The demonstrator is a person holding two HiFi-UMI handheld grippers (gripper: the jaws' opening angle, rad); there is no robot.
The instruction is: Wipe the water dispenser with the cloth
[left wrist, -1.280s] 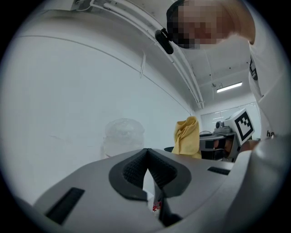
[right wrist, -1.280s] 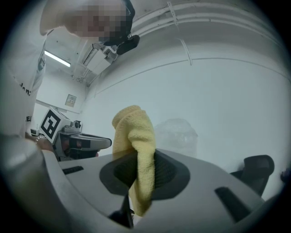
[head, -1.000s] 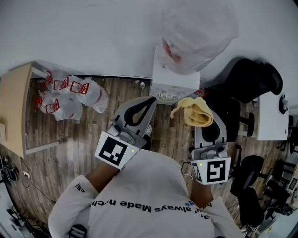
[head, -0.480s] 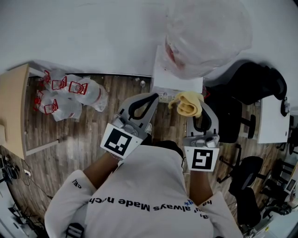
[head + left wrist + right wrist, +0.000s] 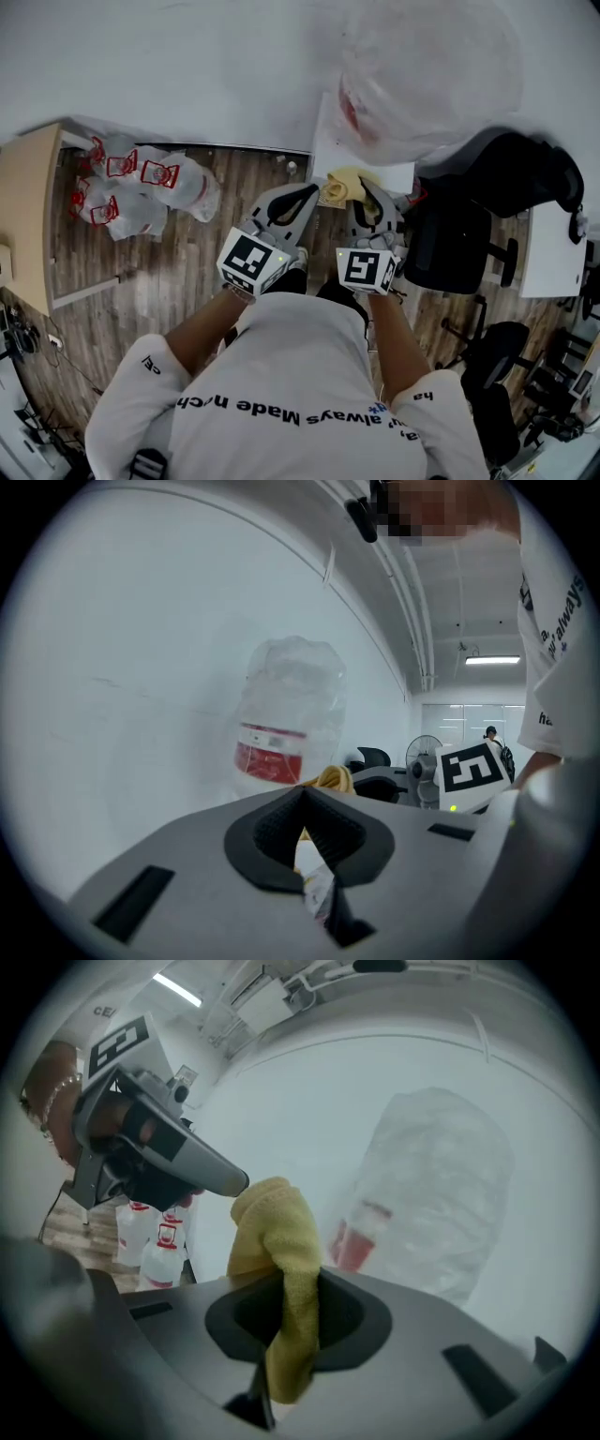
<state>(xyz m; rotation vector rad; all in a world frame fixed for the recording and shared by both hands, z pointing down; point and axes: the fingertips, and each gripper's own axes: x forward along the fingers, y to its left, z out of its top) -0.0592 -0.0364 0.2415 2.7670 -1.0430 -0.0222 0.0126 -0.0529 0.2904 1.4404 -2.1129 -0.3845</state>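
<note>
The white water dispenser (image 5: 367,161) stands against the wall, carrying a plastic-wrapped bottle (image 5: 427,75) with a red label (image 5: 274,750). My right gripper (image 5: 373,208) is shut on the yellow cloth (image 5: 338,186), which bunches up beyond the jaws (image 5: 279,1241) at the dispenser's front top edge. The left gripper (image 5: 287,202) sits just left of the cloth, jaws closed together with nothing between them (image 5: 302,794). In the right gripper view the left gripper (image 5: 159,1147) shows at upper left, close to the cloth. Whether the cloth touches the dispenser cannot be told.
Several water jugs with red handles (image 5: 141,187) lie on the wooden floor to the left. A wooden cabinet (image 5: 28,216) stands at far left. Black office chairs (image 5: 487,197) crowd the right side of the dispenser, beside a white desk (image 5: 548,248).
The right gripper has carried the cloth left and forward, from beside the chair to the dispenser's front. The left gripper shifted slightly right, so both now sit close together.
</note>
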